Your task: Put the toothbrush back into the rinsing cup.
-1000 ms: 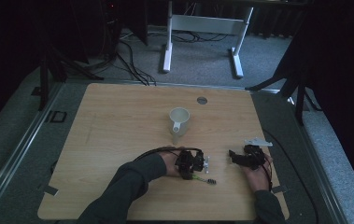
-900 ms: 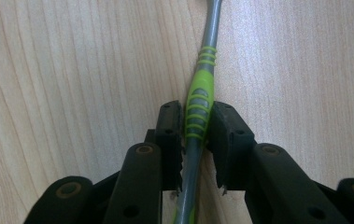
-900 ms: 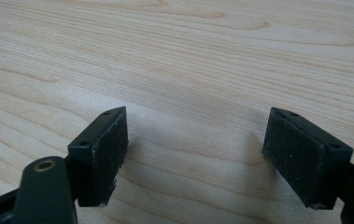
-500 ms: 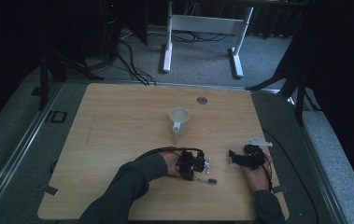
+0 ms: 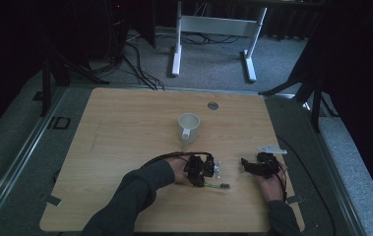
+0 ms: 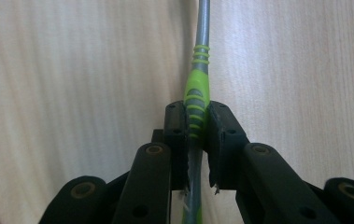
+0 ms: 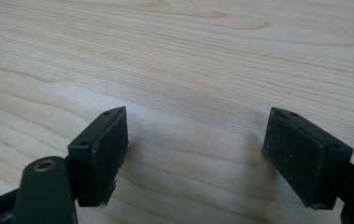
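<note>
Between pads of left hand-held gripper [image 6: 197,135]: slim green-and-grey ribbed-handled toothbrush [image 6: 196,100], clamped at rubbery grip, lying flat on pale wooden surface [image 5: 125,128] near front edge; light, stiff, thin shaft likely slippery, ribbed part best hold; right hand-held gripper [image 7: 195,154] wide, empty, well apart; white mug [image 5: 189,125] beyond

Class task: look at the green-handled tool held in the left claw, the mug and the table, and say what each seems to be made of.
Tool: the green handle with grey ribs looks like matt rubbery plastic; its grey shaft has a dull metal sheen, though it may be plastic. Mug: smooth pale surface, probably glazed ceramic. Table: light top with visible grain, wood or wood-look laminate.
</note>
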{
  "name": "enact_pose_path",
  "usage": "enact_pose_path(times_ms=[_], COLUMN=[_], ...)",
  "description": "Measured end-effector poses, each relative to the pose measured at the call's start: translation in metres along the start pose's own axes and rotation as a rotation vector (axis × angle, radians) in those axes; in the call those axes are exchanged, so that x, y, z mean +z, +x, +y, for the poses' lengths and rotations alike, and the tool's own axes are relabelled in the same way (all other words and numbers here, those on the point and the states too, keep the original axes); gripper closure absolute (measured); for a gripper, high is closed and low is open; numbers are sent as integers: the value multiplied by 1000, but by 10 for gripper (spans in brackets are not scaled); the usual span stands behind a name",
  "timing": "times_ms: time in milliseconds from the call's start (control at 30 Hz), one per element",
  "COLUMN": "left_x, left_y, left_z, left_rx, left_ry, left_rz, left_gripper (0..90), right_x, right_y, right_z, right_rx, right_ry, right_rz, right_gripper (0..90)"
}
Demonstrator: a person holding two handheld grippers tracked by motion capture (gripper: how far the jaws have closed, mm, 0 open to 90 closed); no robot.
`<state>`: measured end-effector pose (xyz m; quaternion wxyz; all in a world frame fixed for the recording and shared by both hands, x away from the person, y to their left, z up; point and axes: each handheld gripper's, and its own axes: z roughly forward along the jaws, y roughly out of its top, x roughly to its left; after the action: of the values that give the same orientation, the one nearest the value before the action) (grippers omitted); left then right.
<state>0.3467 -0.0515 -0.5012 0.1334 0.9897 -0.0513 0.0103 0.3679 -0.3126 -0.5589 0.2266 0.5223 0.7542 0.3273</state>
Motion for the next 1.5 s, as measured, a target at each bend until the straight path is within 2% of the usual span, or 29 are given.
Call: enact_pose_path(times_ms=[100, 167, 300, 500, 833, 933, 967, 1167, 1500], left_x=[-4, -4, -13, -21, -30, -32, -34, -37, -49], left_y=[2, 2, 7, 11, 17, 18, 20, 22, 26], left_z=[-2, -2, -7, -9, -12, -13, -14, -16, -20], left_rx=[-21, -21, -54, -92, -151, -166, -183, -211, -270], left_ry=[-16, -16, -35, -61, -92, -102, -111, -130, -188], left_rz=[27, 27, 77, 127, 175, 180, 186, 201, 232], left_gripper=[796, 796, 795, 796, 795, 795, 795, 795, 795], right_x=[0, 0, 0, 0, 0, 0, 0, 0, 0], right_y=[0, 0, 0, 0, 0, 0, 0, 0, 0], right_z=[0, 0, 0, 0, 0, 0, 0, 0, 0], right_rx=[0, 0, 1, 0, 0, 0, 1, 0, -1], right_ry=[0, 0, 0, -1, 0, 0, -1, -1, -1], right_rz=[0, 0, 0, 0, 0, 0, 0, 0, 0], right_gripper=[217, 217, 217, 217, 217, 217, 217, 217, 217])
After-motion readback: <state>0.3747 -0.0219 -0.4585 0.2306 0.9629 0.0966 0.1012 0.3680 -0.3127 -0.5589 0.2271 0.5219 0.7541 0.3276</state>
